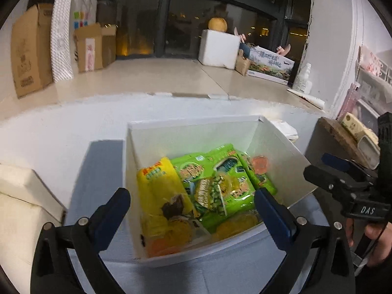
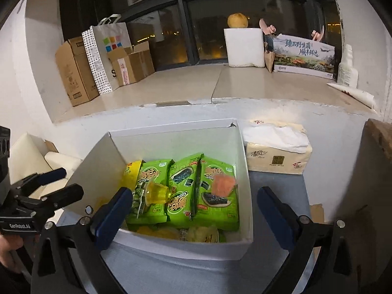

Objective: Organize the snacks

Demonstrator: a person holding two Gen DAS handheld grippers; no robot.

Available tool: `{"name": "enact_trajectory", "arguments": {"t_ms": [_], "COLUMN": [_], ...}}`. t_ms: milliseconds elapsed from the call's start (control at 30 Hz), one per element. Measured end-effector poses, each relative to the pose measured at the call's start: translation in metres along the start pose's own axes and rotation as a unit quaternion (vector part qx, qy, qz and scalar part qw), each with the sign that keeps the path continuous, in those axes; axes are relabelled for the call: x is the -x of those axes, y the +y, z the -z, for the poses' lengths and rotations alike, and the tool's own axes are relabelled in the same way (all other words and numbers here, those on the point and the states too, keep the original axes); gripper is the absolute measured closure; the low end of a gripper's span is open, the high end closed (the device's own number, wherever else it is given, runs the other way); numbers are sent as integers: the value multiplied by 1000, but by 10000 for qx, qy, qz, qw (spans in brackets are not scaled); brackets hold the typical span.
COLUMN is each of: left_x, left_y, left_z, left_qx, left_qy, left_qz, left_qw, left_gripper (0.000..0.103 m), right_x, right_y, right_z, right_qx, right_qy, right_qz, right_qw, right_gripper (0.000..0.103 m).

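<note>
A white box (image 1: 196,132) (image 2: 171,137) on the table holds snacks: green seaweed packets (image 1: 220,171) (image 2: 215,196), a yellow packet (image 1: 159,188), a yellow jelly cup (image 2: 156,192) and a pink jelly cup (image 1: 261,164) (image 2: 223,183). My left gripper (image 1: 192,202) is open and empty above the box's near edge. My right gripper (image 2: 194,202) is open and empty over the box's near side. Each gripper also shows in the other's view, the right one (image 1: 325,169) at the right and the left one (image 2: 63,183) at the left.
A tissue pack (image 2: 276,149) lies right of the box. A cream chair (image 1: 22,196) stands at the left. A wooden board (image 2: 379,134) is at the right edge. Cardboard boxes (image 2: 78,73), a paper bag (image 2: 107,54) and a white foam box (image 2: 245,47) sit on the window ledge.
</note>
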State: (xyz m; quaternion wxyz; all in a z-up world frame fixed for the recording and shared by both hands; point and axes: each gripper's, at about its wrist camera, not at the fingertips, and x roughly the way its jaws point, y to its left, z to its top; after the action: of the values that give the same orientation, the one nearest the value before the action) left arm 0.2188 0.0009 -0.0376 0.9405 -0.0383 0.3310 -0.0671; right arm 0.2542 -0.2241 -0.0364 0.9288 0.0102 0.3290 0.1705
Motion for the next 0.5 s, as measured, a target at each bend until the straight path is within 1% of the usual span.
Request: {"name": "enact_trajectory", "arguments": {"t_ms": [67, 167, 200, 233, 267, 300, 333, 400, 467, 500], "left_x": [12, 32, 40, 46, 53, 62, 71, 88, 100, 108], "left_y": [-3, -11, -13, -14, -15, -16, -19, -23, -26, -26], "left_z": [-1, 0, 1, 2, 5, 9, 12, 20, 26, 30], "left_qx": [-32, -197, -235, -236, -225, -241, -271, -318, -276, -202], "left_qy": [-163, -343, -429, -481, -521, -610, -713, -791, -764, -735], "left_qz": [-70, -449, -571, -637, -680, -732, -785, -712, -610, -503], "left_qw": [9998, 9982, 9972, 9965, 9961, 9952, 9940, 9938, 9948, 9958], "left_gripper": [0, 0, 0, 0, 0, 0, 0, 0, 0, 0], "right_x": [4, 20, 28, 35, 45, 59, 67, 88, 107, 112], "right_y": [4, 13, 18, 21, 26, 32, 35, 44, 50, 52], "right_z": [2, 7, 10, 12, 15, 21, 23, 31, 37, 39], "right_qx": [81, 239, 301, 350, 418, 553, 619, 693, 716, 712], "right_qy": [14, -170, -227, -267, -373, -569, -647, -837, -884, -877], "right_qz": [127, 404, 565, 677, 757, 752, 744, 799, 709, 638], "right_qw": [9999, 9988, 9977, 9967, 9956, 9940, 9932, 9909, 9910, 9915], "right_gripper": [0, 0, 0, 0, 0, 0, 0, 0, 0, 0]}}
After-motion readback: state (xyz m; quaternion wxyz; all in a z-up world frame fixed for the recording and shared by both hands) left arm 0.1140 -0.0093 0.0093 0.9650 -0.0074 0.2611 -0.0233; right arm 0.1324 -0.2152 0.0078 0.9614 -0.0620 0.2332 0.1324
